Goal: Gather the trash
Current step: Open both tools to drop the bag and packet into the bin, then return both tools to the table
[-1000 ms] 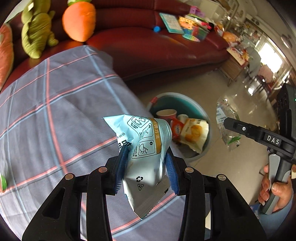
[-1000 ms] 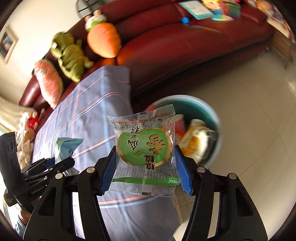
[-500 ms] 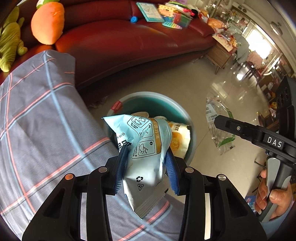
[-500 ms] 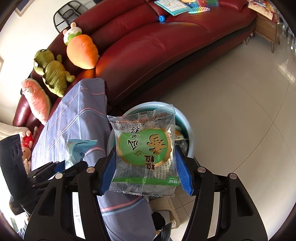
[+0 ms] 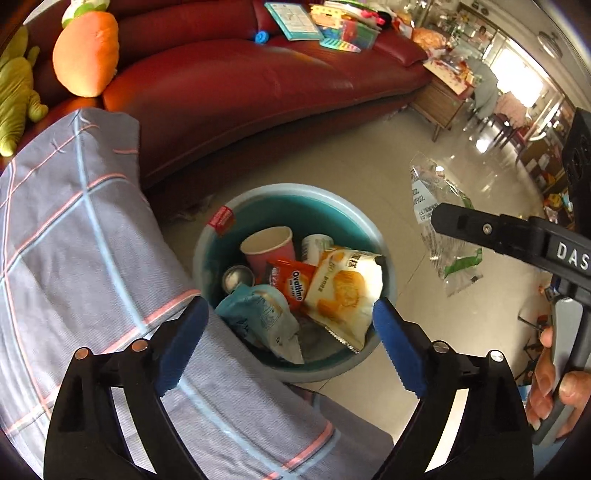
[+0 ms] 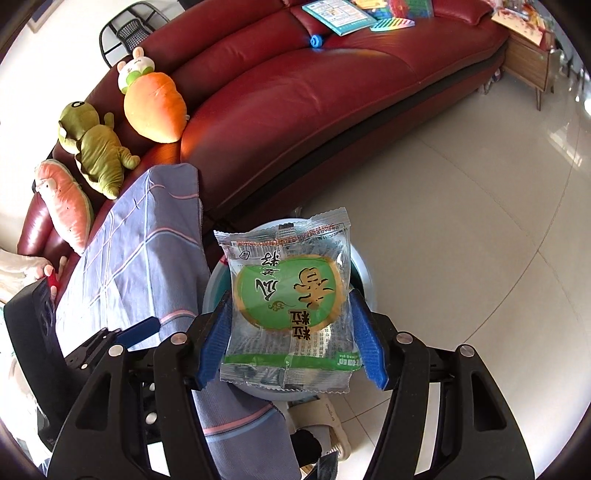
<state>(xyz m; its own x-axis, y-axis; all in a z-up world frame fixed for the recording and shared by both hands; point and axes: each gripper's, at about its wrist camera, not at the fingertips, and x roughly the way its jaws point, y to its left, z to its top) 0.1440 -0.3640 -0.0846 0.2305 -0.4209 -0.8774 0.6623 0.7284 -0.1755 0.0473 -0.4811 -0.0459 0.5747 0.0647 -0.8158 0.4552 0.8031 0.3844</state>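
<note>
My left gripper (image 5: pixel 288 339) is open and empty above the teal bin (image 5: pixel 325 206) on the floor. The light blue pouch (image 5: pixel 258 314) lies inside the bin beside a pink paper cup (image 5: pixel 267 245), an orange Ovaltine packet (image 5: pixel 291 282) and a yellow snack bag (image 5: pixel 343 291). My right gripper (image 6: pixel 291 339) is shut on a clear wrapper with a green label (image 6: pixel 290 306), held above the bin (image 6: pixel 365 280). The wrapper also shows in the left wrist view (image 5: pixel 439 229), right of the bin.
A table under a grey checked cloth (image 5: pixel 74 240) stands left of the bin. A red sofa (image 5: pixel 258 85) behind carries plush toys (image 6: pixel 155 103) and books (image 5: pixel 295 22). A slippered foot (image 6: pixel 325 424) is near the bin. Tiled floor lies to the right.
My left gripper has opened and dropped the light blue pouch into the bin. My right gripper has moved over the bin with the green-label wrapper still held.
</note>
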